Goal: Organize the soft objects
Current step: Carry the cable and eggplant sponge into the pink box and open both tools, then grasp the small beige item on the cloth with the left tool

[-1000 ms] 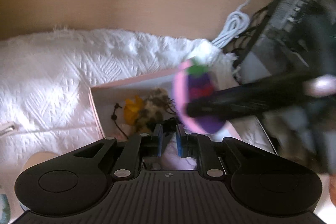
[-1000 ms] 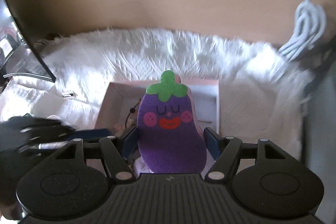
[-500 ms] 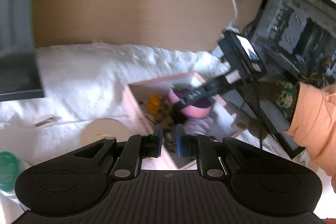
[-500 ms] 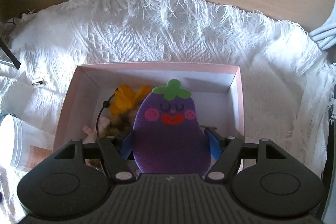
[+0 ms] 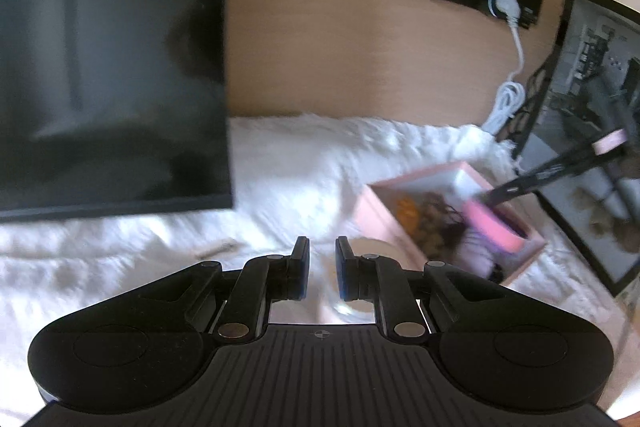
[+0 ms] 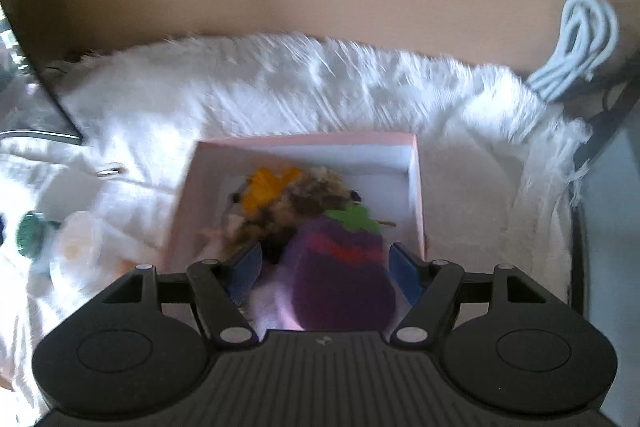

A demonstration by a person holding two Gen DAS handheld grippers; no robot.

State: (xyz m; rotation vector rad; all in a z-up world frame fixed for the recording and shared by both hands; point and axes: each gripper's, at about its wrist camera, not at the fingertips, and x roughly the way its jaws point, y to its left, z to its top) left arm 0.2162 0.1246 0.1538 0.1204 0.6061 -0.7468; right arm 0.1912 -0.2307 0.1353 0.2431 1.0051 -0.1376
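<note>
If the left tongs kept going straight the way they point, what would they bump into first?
Probably the pale round lid-like object just beyond the left tongs, lying on the white blanket. The blur leaves depth unclear.

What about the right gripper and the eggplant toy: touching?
Cannot tell. Right wrist view: eggplant toy sits inside the right gripper, but blur hides pad contact.

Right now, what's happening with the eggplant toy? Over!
Right gripper around eggplant toy, over pink box. Left gripper empty, narrow gap. Nothing blocking.
</note>
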